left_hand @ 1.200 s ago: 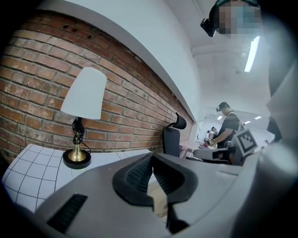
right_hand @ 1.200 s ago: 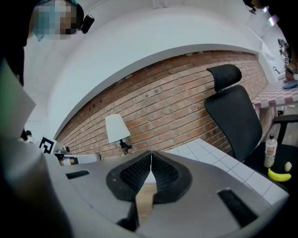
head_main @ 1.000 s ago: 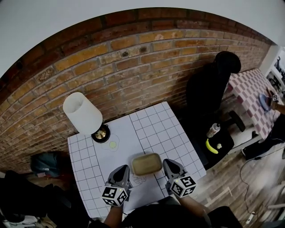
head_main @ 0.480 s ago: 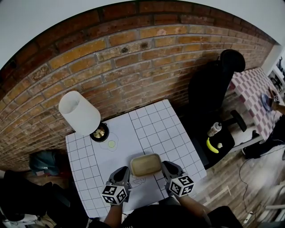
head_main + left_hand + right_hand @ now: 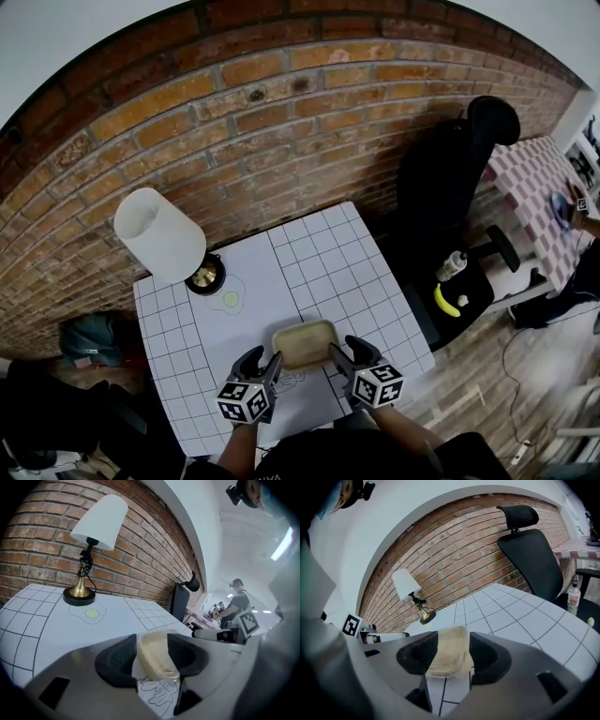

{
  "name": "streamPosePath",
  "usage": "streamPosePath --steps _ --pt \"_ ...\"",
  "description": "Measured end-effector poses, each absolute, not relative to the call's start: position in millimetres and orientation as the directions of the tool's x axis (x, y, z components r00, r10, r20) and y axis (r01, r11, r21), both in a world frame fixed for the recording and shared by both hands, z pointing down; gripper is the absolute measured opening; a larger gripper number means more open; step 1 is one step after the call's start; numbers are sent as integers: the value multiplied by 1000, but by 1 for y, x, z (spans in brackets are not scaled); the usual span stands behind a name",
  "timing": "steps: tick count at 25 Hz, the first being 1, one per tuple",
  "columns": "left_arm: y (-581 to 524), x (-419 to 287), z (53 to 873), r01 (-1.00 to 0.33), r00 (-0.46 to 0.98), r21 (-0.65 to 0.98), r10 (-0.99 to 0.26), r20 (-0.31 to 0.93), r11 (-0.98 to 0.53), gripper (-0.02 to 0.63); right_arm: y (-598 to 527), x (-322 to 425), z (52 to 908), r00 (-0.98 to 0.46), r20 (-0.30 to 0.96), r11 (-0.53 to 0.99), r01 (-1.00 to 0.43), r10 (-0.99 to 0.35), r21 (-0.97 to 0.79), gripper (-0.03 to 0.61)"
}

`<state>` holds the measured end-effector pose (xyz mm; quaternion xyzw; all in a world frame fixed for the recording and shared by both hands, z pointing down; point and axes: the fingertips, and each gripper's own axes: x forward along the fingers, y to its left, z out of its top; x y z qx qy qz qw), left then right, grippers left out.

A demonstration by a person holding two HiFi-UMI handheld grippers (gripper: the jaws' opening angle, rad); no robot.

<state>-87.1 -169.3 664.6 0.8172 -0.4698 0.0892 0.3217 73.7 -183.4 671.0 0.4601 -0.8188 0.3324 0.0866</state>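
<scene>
Both jaw pairs spread, clamping nothing: tray [image 5: 305, 343] lies lower centre, long axis left-right, one short end inside left gripper [image 5: 264, 359], other inside right gripper [image 5: 343, 350], equally near.

At lower centre, a translucent beige plastic tray [image 5: 305, 342] is shining glossily on a smooth, matt white gridded tabletop [image 5: 319, 272]. At left, a polished brass lamp base [image 5: 205, 275] is gleaming before a rough red brick wall [image 5: 281, 122].
</scene>
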Motion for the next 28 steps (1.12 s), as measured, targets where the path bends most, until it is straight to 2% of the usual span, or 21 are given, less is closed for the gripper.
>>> streamPosePath --steps 7,16,28 --pt "-168 -77 683 -822 550 467 -666 504 -325 224 -183 69 682 -576 475 368 -807 -665 -463 187" --pt "-164 -67 693 -782 603 533 -610 514 -323 224 -184 64 686 -592 475 370 -794 -651 -483 187" --pt "-169 -70 682 -783 591 537 -646 483 -315 224 -186 61 675 -593 453 367 -789 -666 -493 175"
